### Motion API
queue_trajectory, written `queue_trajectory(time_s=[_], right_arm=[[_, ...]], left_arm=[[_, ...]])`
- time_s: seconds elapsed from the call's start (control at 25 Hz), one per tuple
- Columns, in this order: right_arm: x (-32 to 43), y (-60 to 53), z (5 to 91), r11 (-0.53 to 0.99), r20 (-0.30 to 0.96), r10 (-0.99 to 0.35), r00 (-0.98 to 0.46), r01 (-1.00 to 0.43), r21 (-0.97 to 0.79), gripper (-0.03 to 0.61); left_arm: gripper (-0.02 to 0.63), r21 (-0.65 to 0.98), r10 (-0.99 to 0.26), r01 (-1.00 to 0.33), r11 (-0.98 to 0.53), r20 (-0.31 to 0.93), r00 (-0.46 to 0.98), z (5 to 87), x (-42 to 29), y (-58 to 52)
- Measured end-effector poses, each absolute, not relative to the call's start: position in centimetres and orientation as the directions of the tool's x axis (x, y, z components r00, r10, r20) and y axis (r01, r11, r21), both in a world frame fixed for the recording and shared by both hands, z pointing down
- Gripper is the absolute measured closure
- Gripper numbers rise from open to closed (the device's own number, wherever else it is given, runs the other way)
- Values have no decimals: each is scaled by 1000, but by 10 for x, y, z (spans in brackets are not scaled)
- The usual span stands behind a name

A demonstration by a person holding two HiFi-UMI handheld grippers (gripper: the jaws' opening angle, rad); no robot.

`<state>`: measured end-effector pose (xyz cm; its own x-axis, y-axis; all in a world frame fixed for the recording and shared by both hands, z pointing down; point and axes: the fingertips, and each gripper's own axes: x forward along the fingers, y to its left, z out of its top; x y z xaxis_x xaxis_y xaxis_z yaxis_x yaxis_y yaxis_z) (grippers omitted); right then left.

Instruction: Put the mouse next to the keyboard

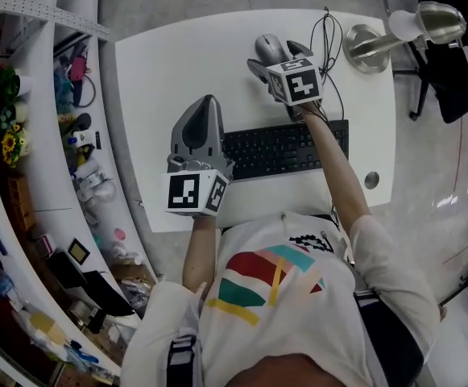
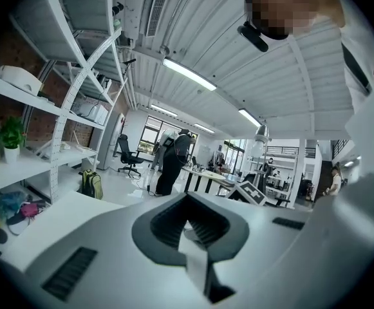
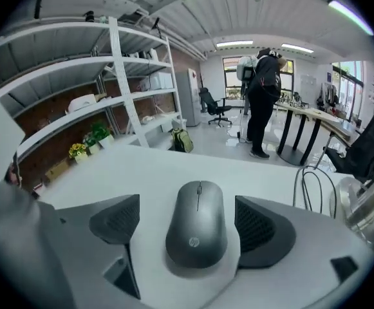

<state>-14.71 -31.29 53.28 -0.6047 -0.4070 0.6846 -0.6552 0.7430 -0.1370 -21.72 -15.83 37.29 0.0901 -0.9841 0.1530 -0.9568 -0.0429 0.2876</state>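
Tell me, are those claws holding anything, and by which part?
Nothing is held. The right gripper has its fingers apart either side of the mouse, not touching it; the left gripper is shut and empty.

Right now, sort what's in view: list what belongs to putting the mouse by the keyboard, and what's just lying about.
For the job:
- mouse, between the open jaws of the right gripper
- keyboard
- white desk

Lying about:
- desk lamp
- black cable
- left gripper, shut and empty
- cluttered shelves
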Motion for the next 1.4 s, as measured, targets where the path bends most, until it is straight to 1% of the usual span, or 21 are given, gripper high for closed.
queue_trajectory(time_s=[0.12,0.24,0.32,0.44,0.48,0.52,0.56,0.6,0.76,0.96,1.08,1.2,1.4], right_arm=[[-151,-317,553,727,736,-371,-567,-670,-150,138],[-151,-321,563,724,772,-381,-509,-683,-93,140],[-150,-320,566,724,781,-399,-480,-687,-52,140],[-150,-321,565,723,781,-401,-479,-689,-51,143],[-149,-321,564,724,781,-400,-480,-688,-52,158],[-149,-322,563,723,780,-402,-480,-689,-52,191],[-147,-323,562,719,781,-403,-478,-693,-52,242],[-145,-325,561,714,783,-403,-473,-698,-55,268],[-136,-326,563,713,793,-388,-469,-698,-64,272],[-126,-318,536,700,752,-429,-501,-710,-74,273],[-118,-311,502,688,698,-493,-520,-723,-53,273],[-94,-305,470,666,650,-564,-509,-746,-7,273],[-39,-289,438,604,606,-632,-483,-797,-6,273]], left_arm=[[569,283,-983,-959,-30,165,80,379,-224,-161],[569,288,-983,-958,-10,171,61,383,-231,-161],[569,290,-983,-957,-2,173,55,387,-234,-160],[569,288,-983,-958,2,174,50,388,-236,-158],[569,286,-983,-958,3,175,49,387,-236,-157],[569,283,-983,-959,4,175,47,387,-236,-157],[569,280,-984,-960,4,175,46,385,-235,-156],[569,278,-984,-961,4,174,46,384,-234,-155],[569,272,-985,-962,-2,165,48,379,-226,-152],[569,267,-988,-964,-9,148,50,367,-224,-142],[569,269,-988,-963,-19,141,59,363,-220,-139],[569,272,-989,-961,-50,124,86,356,-207,-139],[569,267,-986,-957,-111,94,141,341,-182,-137]])
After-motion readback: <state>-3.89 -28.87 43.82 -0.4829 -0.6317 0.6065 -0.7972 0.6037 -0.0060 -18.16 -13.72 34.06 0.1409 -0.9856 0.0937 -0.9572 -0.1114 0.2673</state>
